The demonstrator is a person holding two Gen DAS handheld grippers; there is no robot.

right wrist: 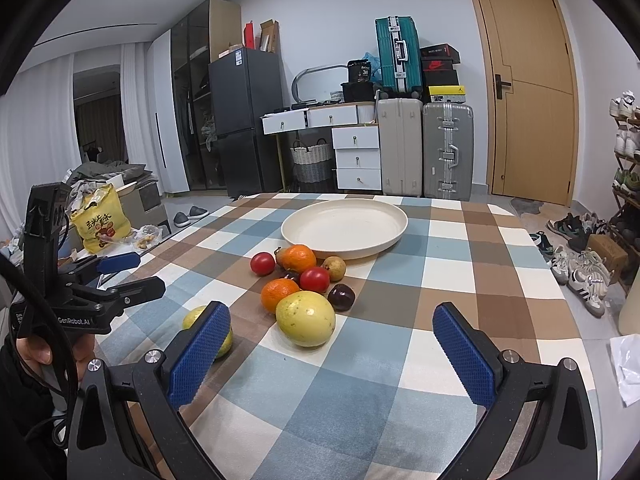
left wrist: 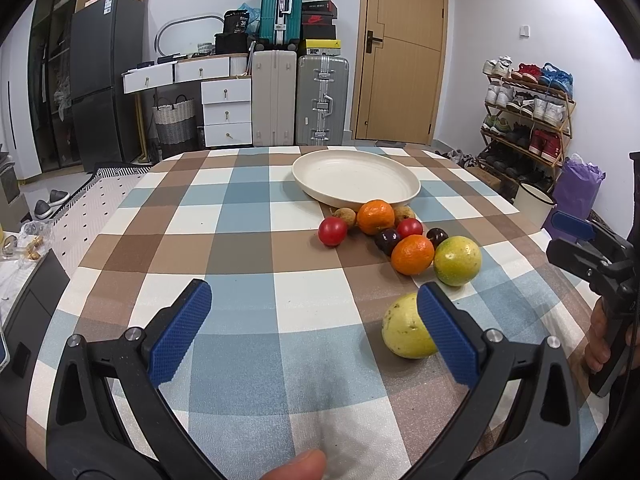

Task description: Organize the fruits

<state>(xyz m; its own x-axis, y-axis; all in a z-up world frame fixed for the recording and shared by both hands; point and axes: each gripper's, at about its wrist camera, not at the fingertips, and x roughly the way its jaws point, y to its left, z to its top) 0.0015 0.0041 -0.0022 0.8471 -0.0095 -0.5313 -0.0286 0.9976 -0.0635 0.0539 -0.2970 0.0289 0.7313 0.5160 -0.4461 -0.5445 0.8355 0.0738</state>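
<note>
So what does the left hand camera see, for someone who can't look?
The open left gripper hovers over a checked tablecloth, beside a yellow-green round fruit. Farther back, oranges, red and dark fruits cluster before an empty cream plate.

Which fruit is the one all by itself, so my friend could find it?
Start at the big cream plate on the checked tablecloth, then come past the bunch of fruit toward the near edge. The lone yellow fruit lies there beside the left gripper, apart from the rest, and paler than the greenish one.
</note>
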